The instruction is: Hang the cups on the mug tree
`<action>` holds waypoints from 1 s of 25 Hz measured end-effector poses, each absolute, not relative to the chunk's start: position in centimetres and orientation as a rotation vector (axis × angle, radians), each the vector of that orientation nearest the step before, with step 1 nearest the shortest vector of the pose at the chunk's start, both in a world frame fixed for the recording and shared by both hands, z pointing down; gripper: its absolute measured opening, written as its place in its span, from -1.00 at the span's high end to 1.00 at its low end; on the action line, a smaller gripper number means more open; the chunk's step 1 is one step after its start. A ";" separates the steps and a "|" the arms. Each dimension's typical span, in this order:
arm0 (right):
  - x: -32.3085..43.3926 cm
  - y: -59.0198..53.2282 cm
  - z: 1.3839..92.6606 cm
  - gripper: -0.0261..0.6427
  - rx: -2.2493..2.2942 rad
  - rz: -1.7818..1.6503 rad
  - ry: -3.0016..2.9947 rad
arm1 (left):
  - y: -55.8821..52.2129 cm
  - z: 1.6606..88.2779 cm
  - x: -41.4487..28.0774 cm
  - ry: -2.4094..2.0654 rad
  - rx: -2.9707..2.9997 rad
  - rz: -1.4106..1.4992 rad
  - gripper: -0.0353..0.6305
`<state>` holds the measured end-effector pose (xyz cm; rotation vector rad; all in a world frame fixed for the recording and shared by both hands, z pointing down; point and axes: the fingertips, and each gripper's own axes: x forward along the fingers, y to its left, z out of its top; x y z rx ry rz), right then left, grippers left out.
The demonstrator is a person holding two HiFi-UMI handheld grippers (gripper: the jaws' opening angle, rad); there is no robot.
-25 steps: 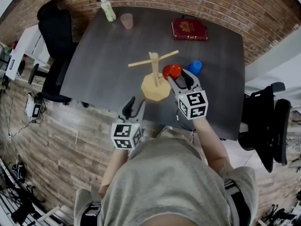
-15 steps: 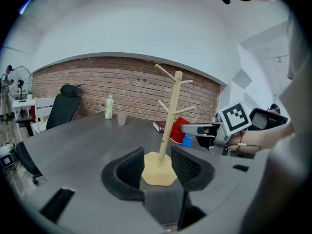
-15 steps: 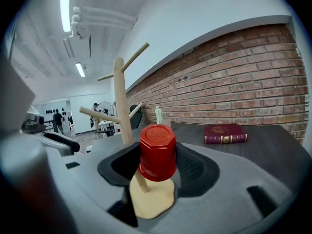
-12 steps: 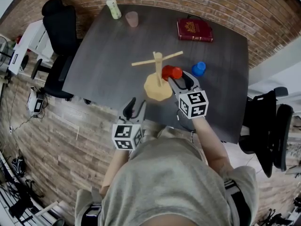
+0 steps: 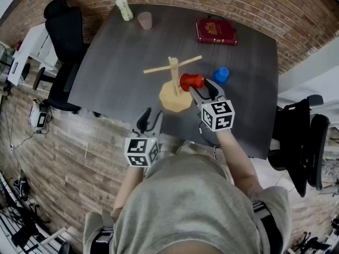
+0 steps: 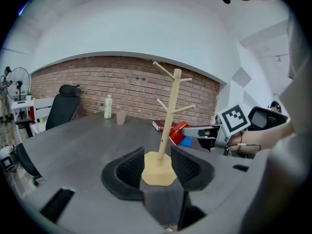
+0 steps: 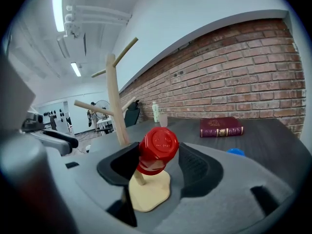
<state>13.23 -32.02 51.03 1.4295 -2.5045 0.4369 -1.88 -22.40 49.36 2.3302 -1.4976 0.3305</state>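
The wooden mug tree (image 5: 174, 79) stands near the table's front middle. A red cup (image 5: 191, 81) hangs sideways on a low peg beside the trunk, its base facing my right gripper (image 5: 203, 91). In the right gripper view the red cup (image 7: 157, 148) lies between the jaws of the right gripper (image 7: 155, 164), which are opening, with a gap showing at the right pad. A blue cup (image 5: 221, 75) stands on the table to the right. My left gripper (image 5: 150, 118) hovers at the table's near edge, open and empty, facing the tree (image 6: 168, 126).
A dark red book (image 5: 216, 32) lies at the back right. A bottle (image 5: 124, 8) and a pink cup (image 5: 144, 20) stand at the back left. Black office chairs are at the left (image 5: 63, 30) and right (image 5: 304, 136) of the table (image 5: 122, 67).
The red cup has moved left toward the tree trunk and now sits on the low peg. The right gripper followed slightly. The left gripper has hardly moved.
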 end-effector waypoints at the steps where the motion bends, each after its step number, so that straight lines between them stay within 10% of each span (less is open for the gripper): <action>1: 13.5 -31.9 51.0 0.22 1.436 0.440 -2.504 | -22.4 49.4 -1.8 -1.495 2.332 0.332 0.40; 25: 20.5 -32.4 51.9 0.17 1.546 0.385 -2.415 | -24.1 50.4 1.5 -1.459 2.344 0.343 0.40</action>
